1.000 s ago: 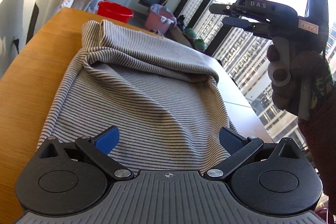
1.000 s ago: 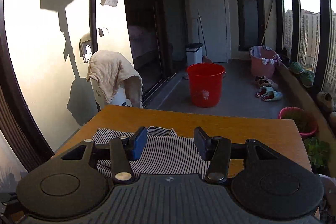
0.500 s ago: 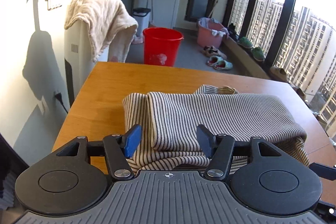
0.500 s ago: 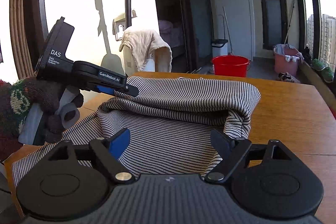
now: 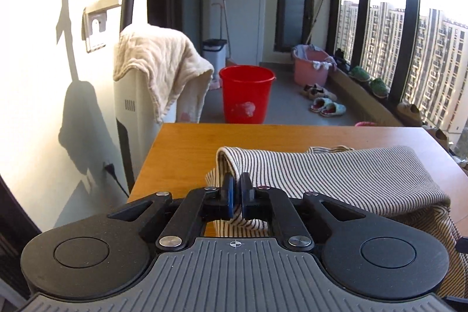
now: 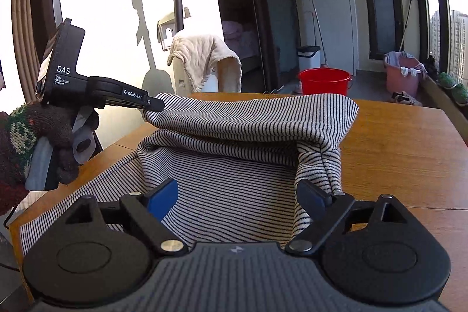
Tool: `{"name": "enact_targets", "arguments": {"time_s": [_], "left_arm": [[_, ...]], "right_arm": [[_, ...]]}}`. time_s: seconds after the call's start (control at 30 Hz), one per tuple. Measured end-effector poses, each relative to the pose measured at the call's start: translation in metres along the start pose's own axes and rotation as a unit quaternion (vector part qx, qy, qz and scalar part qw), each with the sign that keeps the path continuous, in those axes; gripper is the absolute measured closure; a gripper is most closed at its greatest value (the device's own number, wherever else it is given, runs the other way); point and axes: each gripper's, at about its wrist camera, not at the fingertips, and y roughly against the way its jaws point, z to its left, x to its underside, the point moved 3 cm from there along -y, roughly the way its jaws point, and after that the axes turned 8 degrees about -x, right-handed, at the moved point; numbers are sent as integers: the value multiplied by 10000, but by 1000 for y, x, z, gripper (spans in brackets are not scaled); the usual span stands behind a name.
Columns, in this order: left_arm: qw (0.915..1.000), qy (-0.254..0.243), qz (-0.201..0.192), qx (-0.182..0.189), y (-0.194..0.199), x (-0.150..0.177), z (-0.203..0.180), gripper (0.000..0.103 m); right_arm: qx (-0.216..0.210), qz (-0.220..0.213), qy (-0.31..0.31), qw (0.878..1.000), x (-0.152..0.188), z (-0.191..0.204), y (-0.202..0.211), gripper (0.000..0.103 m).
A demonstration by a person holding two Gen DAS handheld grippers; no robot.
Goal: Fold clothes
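While the L gripper (image 5: 236, 199) has its jaws pressed together on the folded corner of the striped top (image 6: 251, 119), the R gripper (image 6: 237, 196) has nothing: its jaws are opening, wide apart, w/ flat cloth lying between and under them but no pad pressing on it. The top lies on the table (image 6: 403, 136), half folded: far part doubled back toward the near part, the fold standing up as a loose, puffy roll rather than lying flat. In the right wrist view the L gripper (image 6: 153, 106) meets the roll's left end; a gloved hand (image 6: 35, 136) carries it.

Risks from here:

- One-sided hold. Only the left end is pinched. If L pulls or lifts alone, the fold prob. skews, the right end (image 6: 348, 110) lags and the edges end up misaligned.
- Layer count. Can't tell how many layers L has pinched, since the pads hide the bite. If just the top layer, the under layers slip out and the fold opens.
- R grab. The right side hangs in a crumpled drape near the R pad (image 6: 314, 195); closing there may catch a bunch of cloth, not a clean edge, and lock in a wrinkle.
- Drag. Thin knit on smooth wood slides easily, so a sideways tug could shift the whole top toward the table's left edge (image 5: 146, 165), where the corner sits near already.
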Motion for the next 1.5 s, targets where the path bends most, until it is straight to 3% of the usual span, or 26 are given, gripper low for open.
{"name": "enact_targets", "arguments": {"time_s": [0.17, 0.27, 0.37, 0.47, 0.53, 0.6, 0.67, 0.73, 0.8, 0.9, 1.03, 1.23, 1.33, 1.43, 1.5], "left_arm": [[9997, 57, 223, 5, -10, 14, 20, 81], [9999, 146, 25, 22, 3, 6, 31, 79], [9988, 243, -278, 332, 27, -9, 27, 69], [9958, 143, -240, 876, 31, -11, 4, 55], [9941, -74, -20, 1082, 17, -4, -15, 51], [9940, -153, 335, 1031, -6, 9, -26, 50], [9931, -9, 593, 1015, -23, 23, -30, 50], [9936, 49, 463, 1029, -22, 30, -37, 41], [9936, 101, 344, 1069, -20, 36, -43, 20], [9937, -32, 204, 1100, -16, 43, -49, 12], [9909, 183, 241, 1313, -17, 42, -42, 9], [9902, 201, 234, 1365, -17, 41, -42, 5], [9896, 264, 234, 1395, -18, 41, -40, 4], [9891, 295, 231, 1424, -17, 42, -39, 3], [9889, 303, 228, 1438, -16, 42, -39, 2]], "right_arm": [[145, -102, 255, 9995, -22, -1, 0, 15], [246, -334, 213, 9989, -55, -12, 0, 37], [236, -339, -274, 9988, -85, -37, -21, 42], [237, 148, -853, 9960, -88, -70, -60, 42], [500, 670, -964, 9918, -74, -91, -82, 47], [856, 805, -561, 9915, -59, -104, -83, 49], [842, 886, -491, 9913, -55, -114, -78, 47], [788, 909, -599, 9909, -62, -117, -75, 48], [826, 806, -363, 9927, -79, -109, -73, 51], [592, 614, -99, 9963, -111, -94, -84, 53], [451, 805, -153, 9956, -129, -92, -131, 53], [449, 1348, -377, 9891, -117, -101, -190, 53], [406, 1435, -322, 9883, -111, -98, -194, 64], [538, 1330, -60, 9896, -108, -86, -190, 94], [456, 1112, 89, 9927, -106, -69, -174, 97]]}}
